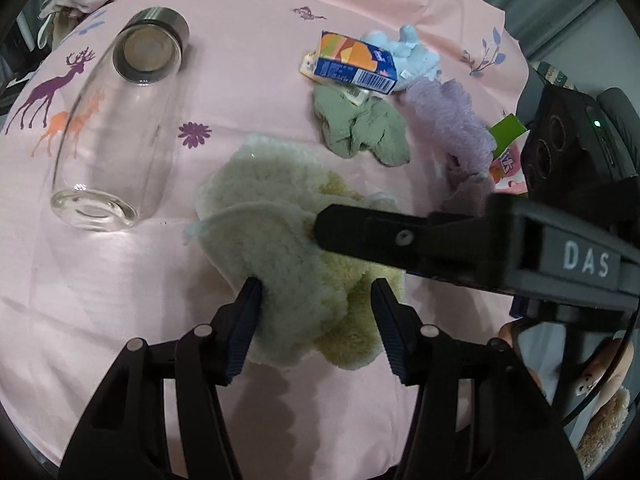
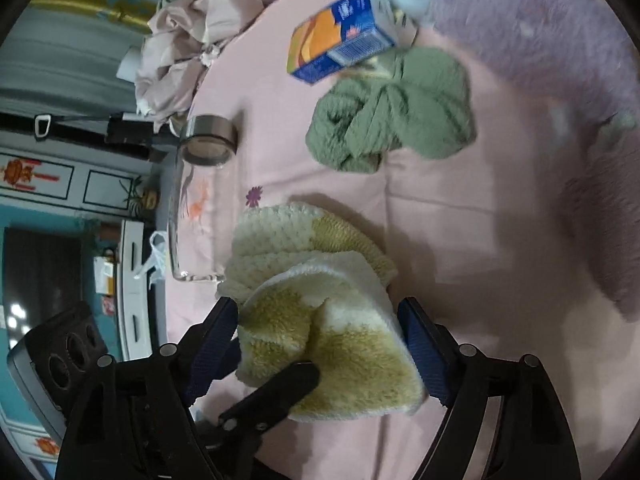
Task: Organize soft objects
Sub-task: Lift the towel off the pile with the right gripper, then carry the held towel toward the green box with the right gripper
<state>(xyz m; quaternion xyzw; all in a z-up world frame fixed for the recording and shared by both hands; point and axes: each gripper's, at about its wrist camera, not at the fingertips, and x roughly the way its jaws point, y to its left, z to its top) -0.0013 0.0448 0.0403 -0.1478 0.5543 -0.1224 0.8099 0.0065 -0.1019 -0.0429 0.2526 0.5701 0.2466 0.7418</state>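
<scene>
- Fleece first: the cream-and-yellow fluffy folded cloth (image 1: 296, 256) lies on the pink printed sheet (image 1: 248, 80), near its middle.
- Left tool (image 1: 316, 300) is spread wide, one finger at each edge of the cloth's near end; it brackets the cloth and clamps nothing.
- Right tool (image 2: 320, 332) is likewise spread, straddling the cloth from the other side; its fingers stand just beside the folds without pinching them.
- Cloth lies directly ahead of both tools; its long axis seems to run away from the left tool, across the right tool's gap. Neither tool is clearly nearer.
- Left view shows the clear glass jar with a metal lid (image 1: 116, 120) lying on its side, well apart to the left; the right view catches only part of it.
- Right view shows the cloth's layered fold, hidden from the left.
- Beyond sit a green knitted bundle (image 2: 392, 108), a lilac fuzzy cloth (image 2: 560, 60), a pale blue plush piece (image 1: 408, 52) and an orange-and-blue carton (image 1: 352, 64).
</scene>
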